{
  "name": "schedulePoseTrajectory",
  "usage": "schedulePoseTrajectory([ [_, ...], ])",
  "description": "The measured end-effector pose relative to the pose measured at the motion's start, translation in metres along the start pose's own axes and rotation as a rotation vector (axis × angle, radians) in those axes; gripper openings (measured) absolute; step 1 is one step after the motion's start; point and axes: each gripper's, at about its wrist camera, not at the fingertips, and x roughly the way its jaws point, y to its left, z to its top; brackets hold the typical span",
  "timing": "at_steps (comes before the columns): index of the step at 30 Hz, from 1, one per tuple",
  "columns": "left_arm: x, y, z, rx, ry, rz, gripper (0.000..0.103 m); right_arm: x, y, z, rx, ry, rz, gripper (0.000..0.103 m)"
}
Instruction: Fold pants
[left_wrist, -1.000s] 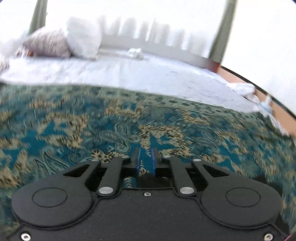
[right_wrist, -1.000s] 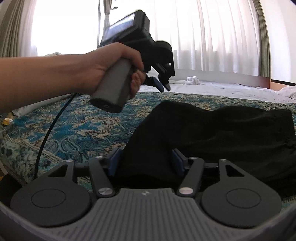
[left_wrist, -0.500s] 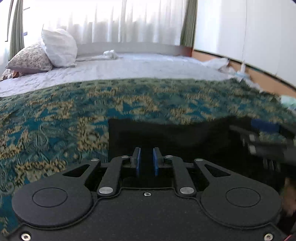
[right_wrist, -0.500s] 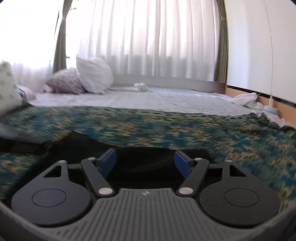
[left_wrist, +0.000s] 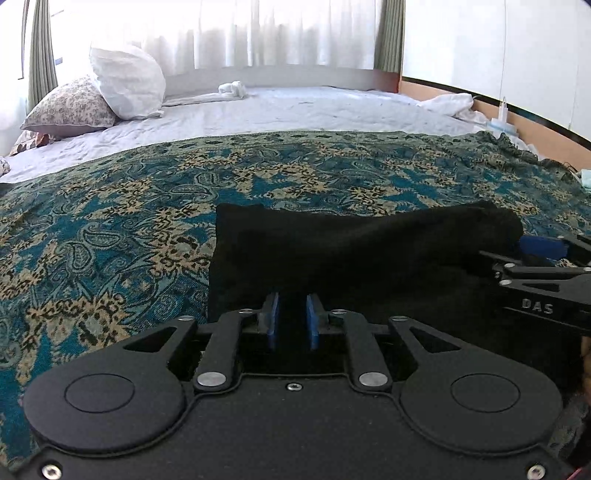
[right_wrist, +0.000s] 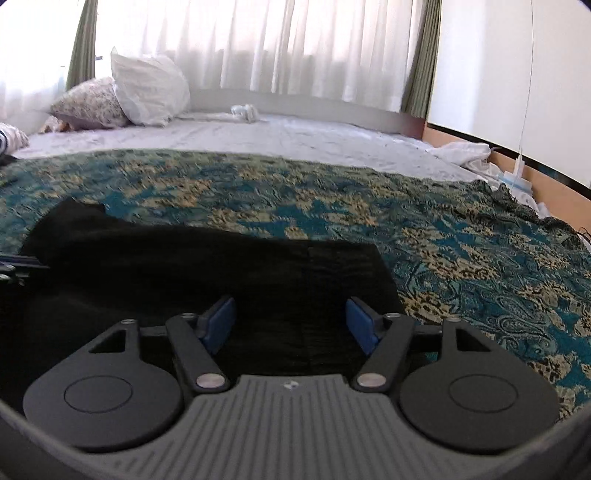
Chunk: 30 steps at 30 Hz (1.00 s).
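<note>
The black pants (left_wrist: 351, 254) lie folded on the teal patterned blanket (left_wrist: 110, 229); they also show in the right wrist view (right_wrist: 207, 266). My left gripper (left_wrist: 293, 317) sits at the pants' near left edge, blue pads a narrow gap apart with dark cloth between them; whether they pinch it is unclear. My right gripper (right_wrist: 291, 325) is open wide over the pants' near right part, nothing held. The right gripper shows in the left wrist view (left_wrist: 535, 266) at the right edge of the pants.
A white sheet (left_wrist: 295, 107) covers the bed beyond the blanket. A white pillow (left_wrist: 125, 79) and a patterned pillow (left_wrist: 70, 107) lie at the back left. A small white cloth bundle (left_wrist: 232, 88) lies near the curtains. A wall with a wooden baseboard (right_wrist: 535, 177) runs along the right.
Both grippers have swung round and come down to the near edge of the pants. The left pads have opened slightly. The right gripper has stayed open.
</note>
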Motion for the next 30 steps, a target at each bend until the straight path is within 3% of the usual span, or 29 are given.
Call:
schedulePoseTrajectory([
  [3, -0.014, -0.002, -0.001, -0.013, 0.001, -0.026, 0.043, -0.022, -0.001, 0.0, 0.009, -0.04, 0.024, 0.079],
  [8, -0.043, -0.011, -0.013, -0.004, -0.006, -0.027, 0.06, -0.067, 0.003, -0.007, -0.026, -0.101, 0.059, 0.087],
  [12, -0.068, -0.017, -0.03, -0.007, -0.009, -0.011, 0.071, -0.093, 0.003, -0.021, -0.008, -0.081, 0.085, 0.089],
  [14, -0.081, -0.021, -0.04, -0.004, -0.007, 0.016, 0.082, -0.104, 0.003, -0.029, 0.009, -0.061, 0.091, 0.09],
  [21, -0.113, -0.028, -0.073, -0.037, 0.026, 0.048, 0.092, -0.126, 0.009, -0.053, 0.0, 0.007, 0.092, 0.093],
  [30, -0.115, -0.032, -0.089, -0.056, 0.082, 0.06, 0.098, -0.122, 0.021, -0.072, -0.024, 0.074, 0.107, 0.096],
])
